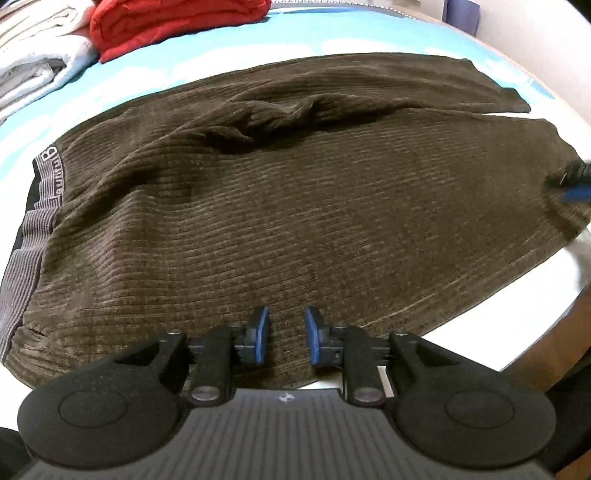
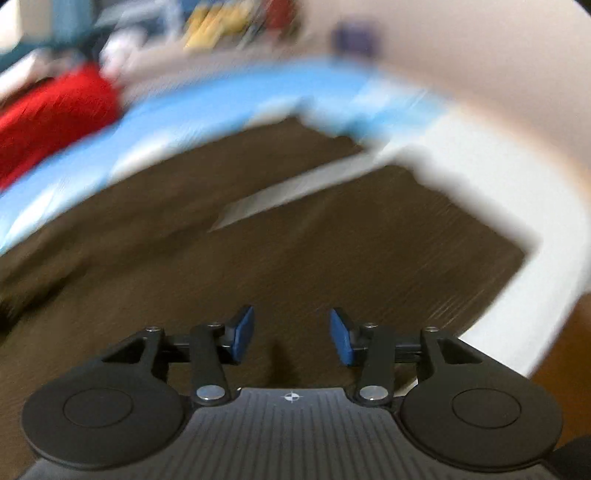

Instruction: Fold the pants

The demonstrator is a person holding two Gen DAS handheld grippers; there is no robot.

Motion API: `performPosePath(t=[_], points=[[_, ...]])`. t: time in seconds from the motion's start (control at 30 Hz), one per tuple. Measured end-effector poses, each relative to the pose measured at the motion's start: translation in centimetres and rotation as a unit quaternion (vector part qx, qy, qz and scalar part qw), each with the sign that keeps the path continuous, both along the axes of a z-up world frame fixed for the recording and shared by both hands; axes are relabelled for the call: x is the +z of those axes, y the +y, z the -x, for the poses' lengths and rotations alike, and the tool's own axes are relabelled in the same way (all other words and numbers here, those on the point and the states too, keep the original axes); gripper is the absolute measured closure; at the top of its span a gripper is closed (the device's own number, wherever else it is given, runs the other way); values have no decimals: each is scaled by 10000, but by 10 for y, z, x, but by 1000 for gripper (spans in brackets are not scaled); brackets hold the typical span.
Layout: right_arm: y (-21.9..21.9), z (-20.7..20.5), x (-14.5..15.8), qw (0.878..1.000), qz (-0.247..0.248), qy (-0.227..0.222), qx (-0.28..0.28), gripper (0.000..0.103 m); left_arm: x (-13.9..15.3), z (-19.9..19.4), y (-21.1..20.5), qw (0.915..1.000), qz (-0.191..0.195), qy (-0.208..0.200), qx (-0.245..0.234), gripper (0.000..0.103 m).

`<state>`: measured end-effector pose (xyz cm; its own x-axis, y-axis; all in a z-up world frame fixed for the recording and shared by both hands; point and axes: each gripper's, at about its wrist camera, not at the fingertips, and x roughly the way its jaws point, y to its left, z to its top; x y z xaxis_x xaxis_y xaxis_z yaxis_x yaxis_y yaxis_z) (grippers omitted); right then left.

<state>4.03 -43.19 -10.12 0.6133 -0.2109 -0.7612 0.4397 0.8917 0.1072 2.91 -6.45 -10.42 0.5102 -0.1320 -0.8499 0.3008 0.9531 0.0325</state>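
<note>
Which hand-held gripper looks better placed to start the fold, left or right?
Probably the right hand-held gripper: it sits open over the lower leg of the brown pants, near the cuffs. The left hand-held gripper is open mid-leg, at the near edge.

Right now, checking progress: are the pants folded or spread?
Spread: the pants lie flat on the bed, legs apart, waistband showing.

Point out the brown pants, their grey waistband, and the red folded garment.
brown pants [image 1: 295,206]: left wrist view, middle of the near leg's ribbed fabric.
grey waistband [image 1: 35,229]: left wrist view, striped band at the left end.
red folded garment [image 1: 166,22]: left wrist view, top face of the fold.
</note>
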Motion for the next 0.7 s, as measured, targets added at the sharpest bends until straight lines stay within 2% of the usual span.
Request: performPosePath(t=[0.03,0.07,0.1,0.2,0.3,0.43,0.57,0.63,0.7], points=[[7,-4,-10,9991,-175,272,257,57,2,1,1,9999,101,-18,35,77],[15,-6,-12,9985,-115,351,411,57,5,2,4,9998,190,-76,79,77],[25,-6,-9,9979,145,285,558,57,9,2,5,9995,222,-174,116,77],[53,-9,22,9922,601,-302,1050,57,21,6,9,9978,292,-555,194,74],[82,-12,63,9813,895,-896,1450,57,31,8,10,9950,358,-878,312,73],[117,-15,142,9599,927,-1898,1842,57,42,7,15,9912,386,-1159,503,68],[131,-10,211,9360,885,-2733,2034,56,50,5,25,9879,452,-1272,766,67],[131,-5,230,9275,890,-2984,2070,55,53,4,27,9870,474,-1265,870,67],[128,-2,233,9246,886,-3048,2106,54,56,5,32,9859,546,-1275,939,68]])
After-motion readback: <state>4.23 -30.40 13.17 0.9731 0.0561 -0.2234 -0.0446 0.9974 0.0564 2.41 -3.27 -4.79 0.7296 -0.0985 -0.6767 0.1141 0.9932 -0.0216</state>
